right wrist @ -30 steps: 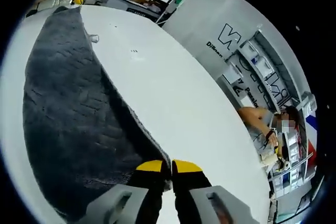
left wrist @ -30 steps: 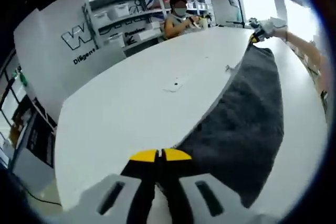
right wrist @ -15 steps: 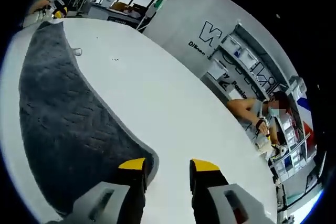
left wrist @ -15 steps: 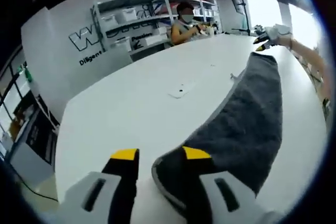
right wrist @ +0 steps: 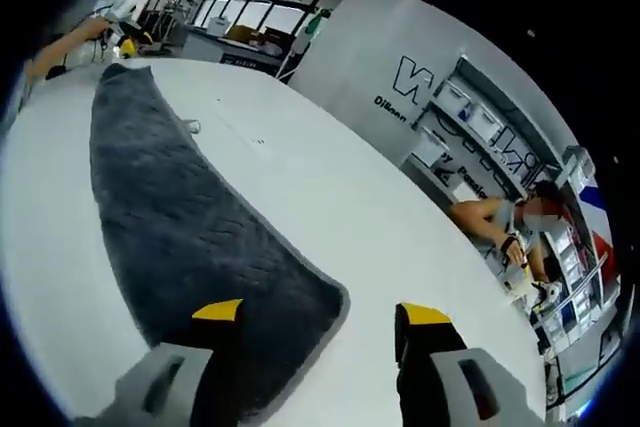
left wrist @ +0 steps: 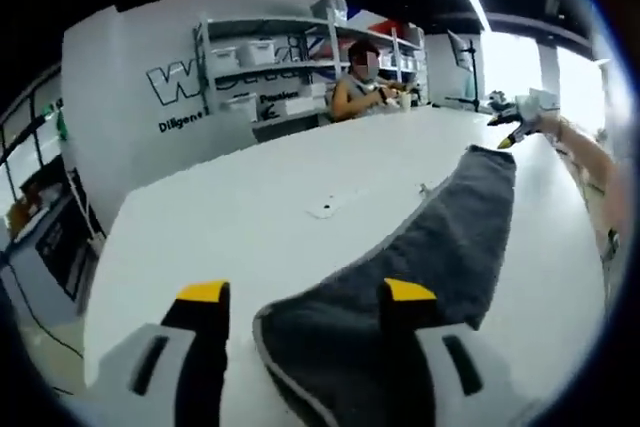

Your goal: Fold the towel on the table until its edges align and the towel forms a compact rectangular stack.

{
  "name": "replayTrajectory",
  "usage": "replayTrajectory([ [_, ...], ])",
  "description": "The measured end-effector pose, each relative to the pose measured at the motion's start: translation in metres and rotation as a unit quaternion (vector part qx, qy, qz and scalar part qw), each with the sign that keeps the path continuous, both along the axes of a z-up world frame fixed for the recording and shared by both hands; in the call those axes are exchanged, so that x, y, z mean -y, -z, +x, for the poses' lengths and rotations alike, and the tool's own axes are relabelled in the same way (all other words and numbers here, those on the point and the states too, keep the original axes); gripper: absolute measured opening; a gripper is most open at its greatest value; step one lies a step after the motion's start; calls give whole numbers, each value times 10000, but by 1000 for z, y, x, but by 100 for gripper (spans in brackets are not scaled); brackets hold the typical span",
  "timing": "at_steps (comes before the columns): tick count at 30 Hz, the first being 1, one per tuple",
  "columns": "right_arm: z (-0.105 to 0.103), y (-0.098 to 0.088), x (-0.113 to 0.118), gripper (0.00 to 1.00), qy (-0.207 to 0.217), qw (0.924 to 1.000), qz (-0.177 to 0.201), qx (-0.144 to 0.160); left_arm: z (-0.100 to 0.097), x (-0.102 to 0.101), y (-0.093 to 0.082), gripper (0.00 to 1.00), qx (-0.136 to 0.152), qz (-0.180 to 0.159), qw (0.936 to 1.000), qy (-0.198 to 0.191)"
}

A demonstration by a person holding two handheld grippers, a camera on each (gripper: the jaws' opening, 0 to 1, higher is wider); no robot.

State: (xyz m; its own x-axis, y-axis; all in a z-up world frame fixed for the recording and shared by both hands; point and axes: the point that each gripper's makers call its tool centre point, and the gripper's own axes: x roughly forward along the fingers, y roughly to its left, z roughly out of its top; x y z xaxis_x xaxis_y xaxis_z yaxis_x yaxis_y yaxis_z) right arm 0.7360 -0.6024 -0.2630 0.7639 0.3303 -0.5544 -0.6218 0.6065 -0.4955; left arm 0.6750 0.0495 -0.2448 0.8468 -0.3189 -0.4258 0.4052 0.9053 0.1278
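A: Where is the towel?

B: The dark grey towel [left wrist: 440, 247] lies flat as a long folded strip on the white desk [left wrist: 260, 207]. In the left gripper view its near rounded end sits between the jaws of the left tool [left wrist: 306, 297] and runs away ahead and to the right of it.

A: Is that tool gripping it?

B: No. The left tool's jaws stand wide apart, released, with the towel end lying on the desk between them.

A: And the other one?

B: In the right gripper view the right tool [right wrist: 320, 313] is also spread wide, holding nothing. The towel [right wrist: 180, 217] ends just ahead of its left jaw and stretches away to the upper left. At the far end the left tool [right wrist: 125, 42] shows small, near the towel's tip.

A: Anything else around?

B: In the left gripper view the right tool [left wrist: 512, 125] hangs just beyond the far end of the towel. Across the desk a person [left wrist: 362, 87] sits, with shelves [left wrist: 270, 72] of boxes behind.
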Motion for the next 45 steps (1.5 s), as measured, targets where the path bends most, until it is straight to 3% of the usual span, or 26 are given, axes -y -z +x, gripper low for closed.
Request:
replayTrajectory([
  [1,-18,-12,-8,70,-91,9996,268,65,0,0,0,73,0,0,10000,0],
  [2,-25,-17,-11,72,-109,9990,417,78,-27,22,-9,74,72,-186,9996,188],
  [4,-32,-24,-13,76,-122,9985,514,110,-38,30,-12,78,146,-48,9995,261],
  [7,-38,-28,-14,81,-145,9983,546,134,-53,33,-22,90,360,26,9992,196],
  [8,-55,-43,-17,82,-219,9973,666,229,-58,34,-25,93,431,51,9989,174],
  [15,-84,-58,-17,97,-43,9922,1239,147,-86,40,-38,97,583,38,9979,263],
  [21,-107,-56,-17,99,84,9891,1472,-34,-115,59,-42,99,588,-292,9968,452],
  [27,-130,-55,-22,99,86,9847,1726,-215,-149,73,-30,99,458,-42,9972,593],
  [32,-155,-42,-26,99,33,9857,1640,-395,-178,80,-23,99,381,38,9967,713],
  [38,-181,-22,-29,99,27,9851,1563,-717,-199,87,-15,99,352,38,9966,745],
  [45,-203,-19,-33,99,7,9827,1711,-707,-221,96,-7,99,296,85,9965,776],
])
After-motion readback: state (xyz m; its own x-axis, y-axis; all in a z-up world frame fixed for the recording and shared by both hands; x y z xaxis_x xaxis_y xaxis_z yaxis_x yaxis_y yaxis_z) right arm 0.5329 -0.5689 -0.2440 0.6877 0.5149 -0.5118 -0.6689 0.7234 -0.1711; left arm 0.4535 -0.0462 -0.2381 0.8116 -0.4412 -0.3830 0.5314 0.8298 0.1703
